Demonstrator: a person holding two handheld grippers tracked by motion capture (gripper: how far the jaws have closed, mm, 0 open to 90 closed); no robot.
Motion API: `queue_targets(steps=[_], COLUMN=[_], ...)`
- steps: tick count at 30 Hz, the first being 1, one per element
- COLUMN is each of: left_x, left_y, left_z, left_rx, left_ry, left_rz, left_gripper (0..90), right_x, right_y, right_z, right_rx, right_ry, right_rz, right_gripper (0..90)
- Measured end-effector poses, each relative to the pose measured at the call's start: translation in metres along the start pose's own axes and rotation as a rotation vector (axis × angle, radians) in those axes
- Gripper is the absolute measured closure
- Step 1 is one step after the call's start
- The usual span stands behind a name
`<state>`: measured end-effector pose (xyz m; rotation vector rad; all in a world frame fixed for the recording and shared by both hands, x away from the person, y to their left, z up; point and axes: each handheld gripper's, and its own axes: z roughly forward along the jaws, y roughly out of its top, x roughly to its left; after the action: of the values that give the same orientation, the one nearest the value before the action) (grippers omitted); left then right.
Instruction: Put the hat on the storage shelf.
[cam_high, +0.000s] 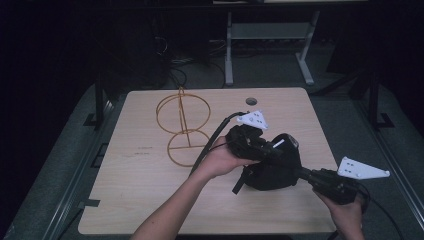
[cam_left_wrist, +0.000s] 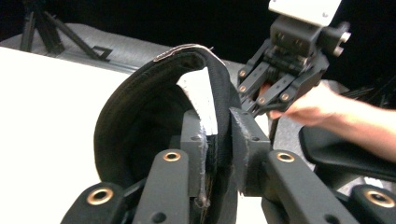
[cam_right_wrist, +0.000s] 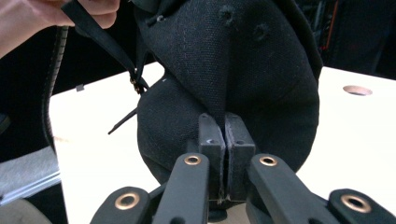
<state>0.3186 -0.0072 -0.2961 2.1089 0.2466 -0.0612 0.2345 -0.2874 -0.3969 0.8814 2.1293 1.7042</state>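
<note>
The soft black fabric cap (cam_high: 272, 167) is hanging at centre right of the high view, above the light wooden counter (cam_high: 140, 185). The left hand-held gripper (cam_high: 267, 150) is clamping its inner band; the right hand-held gripper (cam_high: 299, 172) is pinching crown cloth. Light and limp, it is handling best by the stitched band.

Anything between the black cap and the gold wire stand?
Nothing visible. The black cap, pinched by both the left gripper and right gripper, sits right of the gold wire stand. Bare table lies between them, apart from the left gripper's own cable.
</note>
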Motion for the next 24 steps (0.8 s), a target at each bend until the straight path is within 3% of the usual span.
queue_targets(steps=[7,13,20,24], left_x=[-0.003,-0.003,-0.005,-0.004], left_y=[-0.004,-0.010,-0.020,-0.035], left_z=[-0.012,-0.029,-0.046,-0.055], left_rx=[0.015,-0.003,0.005,0.015], left_ry=[0.041,0.064,0.099,0.116], left_rz=[0.011,0.011,0.008,0.001], left_gripper=[66.3,61.3,56.3,55.3], right_x=[-0.006,-0.011,-0.015,-0.016], right_y=[0.010,0.020,0.036,0.043], right_z=[-0.002,-0.004,-0.011,-0.013], right_rx=[0.017,0.038,0.061,0.064], right_ry=[0.013,0.021,0.019,0.019], right_rz=[0.030,0.042,0.047,0.048], right_gripper=[88.1,88.2,88.2,88.2])
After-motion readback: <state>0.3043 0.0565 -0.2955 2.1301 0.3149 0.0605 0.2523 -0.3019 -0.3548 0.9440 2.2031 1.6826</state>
